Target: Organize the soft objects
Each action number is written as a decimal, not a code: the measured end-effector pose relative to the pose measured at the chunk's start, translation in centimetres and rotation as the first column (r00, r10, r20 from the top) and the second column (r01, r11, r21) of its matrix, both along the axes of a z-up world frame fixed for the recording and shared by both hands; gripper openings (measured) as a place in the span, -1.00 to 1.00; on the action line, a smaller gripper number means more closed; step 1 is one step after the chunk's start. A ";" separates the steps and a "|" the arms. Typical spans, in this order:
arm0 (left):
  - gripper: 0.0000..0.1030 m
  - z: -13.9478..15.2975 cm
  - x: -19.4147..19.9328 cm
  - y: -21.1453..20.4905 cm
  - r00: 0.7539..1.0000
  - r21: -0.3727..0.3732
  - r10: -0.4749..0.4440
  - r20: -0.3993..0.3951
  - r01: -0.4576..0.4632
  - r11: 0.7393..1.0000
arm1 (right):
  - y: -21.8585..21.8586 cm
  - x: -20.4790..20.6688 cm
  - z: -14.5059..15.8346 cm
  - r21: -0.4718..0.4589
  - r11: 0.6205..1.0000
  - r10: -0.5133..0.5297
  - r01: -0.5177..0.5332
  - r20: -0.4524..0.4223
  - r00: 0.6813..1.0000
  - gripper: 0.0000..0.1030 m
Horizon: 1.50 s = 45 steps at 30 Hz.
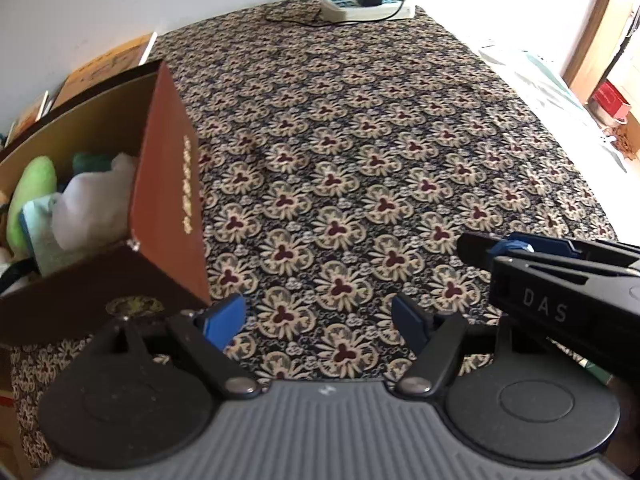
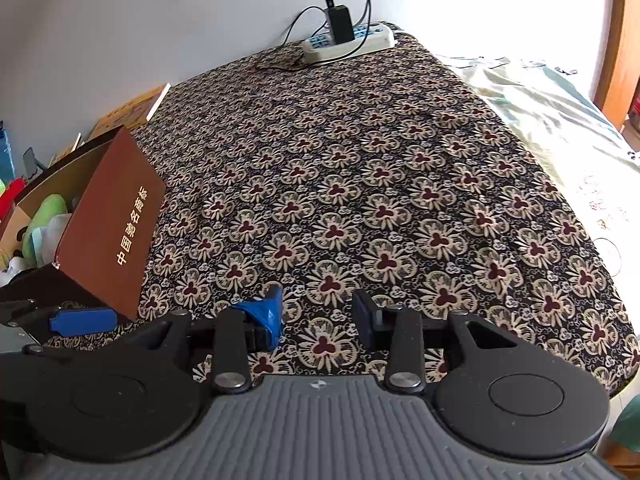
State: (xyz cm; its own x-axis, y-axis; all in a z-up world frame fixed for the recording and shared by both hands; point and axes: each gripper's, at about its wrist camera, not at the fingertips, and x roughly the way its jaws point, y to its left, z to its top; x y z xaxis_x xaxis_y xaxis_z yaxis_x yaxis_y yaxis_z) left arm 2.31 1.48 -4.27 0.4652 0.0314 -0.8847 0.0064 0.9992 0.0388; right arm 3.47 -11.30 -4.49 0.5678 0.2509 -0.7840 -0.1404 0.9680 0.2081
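Note:
An open brown-red box (image 1: 168,184) with gold characters stands at the left on the floral cloth (image 1: 360,140). Inside it lie a green plush (image 1: 34,188), a white soft bundle (image 1: 92,208) and a pale blue cloth (image 1: 40,232). My left gripper (image 1: 318,320) hangs open just right of the box's near corner, with nothing between its blue pads. My right gripper (image 2: 318,314) is open too, over bare cloth beside the box (image 2: 116,232). The green plush (image 2: 48,212) shows in the right wrist view as well. The two grippers sit close, side by side.
A white power strip (image 2: 348,40) with a black charger and cables lies at the far edge by the wall. Books and cardboard (image 1: 108,64) lean behind the box. A pale sheet (image 2: 540,112) covers the bed to the right of the floral cloth.

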 end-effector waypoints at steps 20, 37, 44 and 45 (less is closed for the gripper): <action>0.44 -0.4 0.3 0.0 0.999 0.041 0.045 -0.023 -0.044 0.998 | -0.5 0.1 -0.3 -0.050 0.999 -0.012 0.012 0.001 1.000 -0.58; 0.44 -0.4 0.3 -0.7 0.999 0.051 0.032 -0.018 -0.031 0.998 | -1.0 0.0 -0.5 -0.098 0.995 -0.031 0.031 -0.001 1.000 -0.57; 0.44 0.2 0.1 -0.5 1.000 0.066 0.028 0.009 -0.028 0.997 | -0.8 0.1 -0.4 -0.095 0.995 -0.014 0.013 -0.001 1.000 -0.57; 0.44 0.3 0.1 -0.4 0.999 0.070 0.032 0.014 -0.033 0.997 | -0.8 0.1 -0.3 -0.093 0.996 -0.010 0.010 -0.001 1.000 -0.57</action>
